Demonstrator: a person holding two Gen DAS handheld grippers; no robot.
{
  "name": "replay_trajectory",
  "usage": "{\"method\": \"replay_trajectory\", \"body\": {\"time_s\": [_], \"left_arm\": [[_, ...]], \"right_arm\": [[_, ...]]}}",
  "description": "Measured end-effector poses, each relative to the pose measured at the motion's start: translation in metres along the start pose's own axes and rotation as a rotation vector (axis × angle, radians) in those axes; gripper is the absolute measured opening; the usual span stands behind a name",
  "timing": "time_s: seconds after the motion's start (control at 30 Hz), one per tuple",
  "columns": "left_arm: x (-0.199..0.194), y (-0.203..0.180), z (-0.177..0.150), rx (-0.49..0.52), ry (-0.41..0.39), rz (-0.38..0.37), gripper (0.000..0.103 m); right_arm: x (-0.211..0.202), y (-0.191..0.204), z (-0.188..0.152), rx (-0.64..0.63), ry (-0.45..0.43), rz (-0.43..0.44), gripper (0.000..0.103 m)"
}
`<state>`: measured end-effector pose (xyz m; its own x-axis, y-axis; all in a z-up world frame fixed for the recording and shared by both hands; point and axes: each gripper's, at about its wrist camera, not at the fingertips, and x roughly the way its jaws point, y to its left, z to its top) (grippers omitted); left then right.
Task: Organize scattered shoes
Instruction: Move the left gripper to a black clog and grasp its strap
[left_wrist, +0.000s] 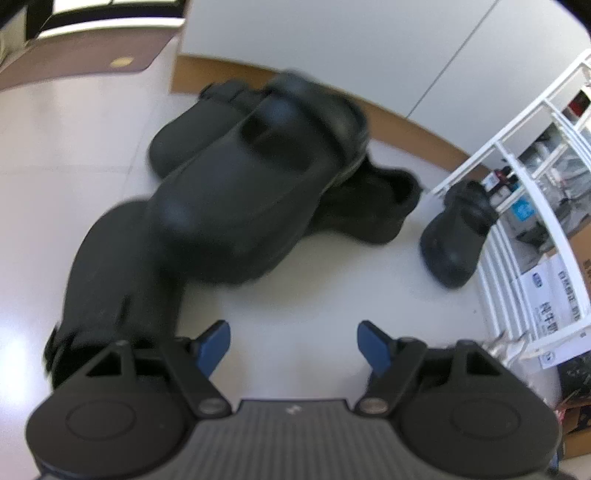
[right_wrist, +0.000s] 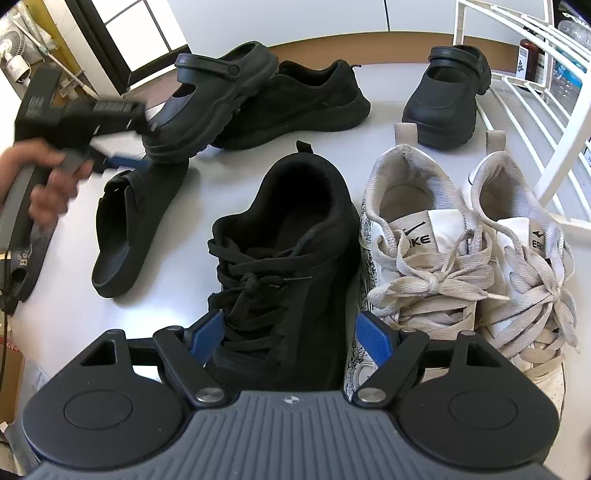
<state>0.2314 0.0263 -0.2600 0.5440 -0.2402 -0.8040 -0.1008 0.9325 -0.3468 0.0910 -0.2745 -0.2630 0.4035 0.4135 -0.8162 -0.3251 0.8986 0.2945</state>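
The white sneakers (right_wrist: 469, 258) stand paired on the floor (right_wrist: 74, 314) beside the rack (right_wrist: 554, 155), a black sneaker (right_wrist: 280, 258) touching them. Right gripper (right_wrist: 291, 336) spread around it; left gripper (left_wrist: 293, 347) spread, empty, near a tilted clog (left_wrist: 258, 177). Its mate (right_wrist: 295, 107) lies apart, probably next to join

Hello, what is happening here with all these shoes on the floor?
A person is tidying shoes with two hand-held grippers. The right hand-held gripper is open around the toe of a black sneaker, set beside a pair of white sneakers. The left hand-held gripper, also open, hovers near a black clog propped on other black shoes.
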Motion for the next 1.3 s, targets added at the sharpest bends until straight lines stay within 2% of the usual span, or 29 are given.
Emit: {"method": "replay_trajectory", "body": {"time_s": [0.27,0.4,0.53,0.67,0.73,1.07,1.3], "left_arm": [[0.028,-0.039,0.039,0.038,-0.047,-0.051,0.078],[0.039,-0.049,0.055,0.028,-0.103,0.014,0.078],[0.025,-0.048,0.07,0.0,-0.145,0.014,0.077],[0.015,-0.044,0.086,-0.033,-0.152,0.05,0.077],[0.012,-0.034,0.092,-0.088,-0.156,0.084,0.077],[0.031,-0.015,0.106,-0.213,-0.115,0.157,0.078],[0.027,-0.006,0.114,-0.29,-0.128,0.129,0.064]], "right_arm": [[-0.001,-0.004,-0.001,0.007,-0.003,-0.007,0.083],[-0.003,-0.006,0.0,0.011,-0.01,-0.007,0.083],[-0.005,-0.009,-0.001,0.014,-0.014,-0.005,0.083],[-0.006,-0.012,-0.001,0.018,-0.017,-0.005,0.082],[-0.007,-0.013,-0.002,0.019,-0.018,-0.006,0.083],[-0.006,-0.015,-0.004,0.019,-0.014,-0.016,0.083],[-0.005,-0.016,-0.004,0.021,-0.012,-0.02,0.083]]}}
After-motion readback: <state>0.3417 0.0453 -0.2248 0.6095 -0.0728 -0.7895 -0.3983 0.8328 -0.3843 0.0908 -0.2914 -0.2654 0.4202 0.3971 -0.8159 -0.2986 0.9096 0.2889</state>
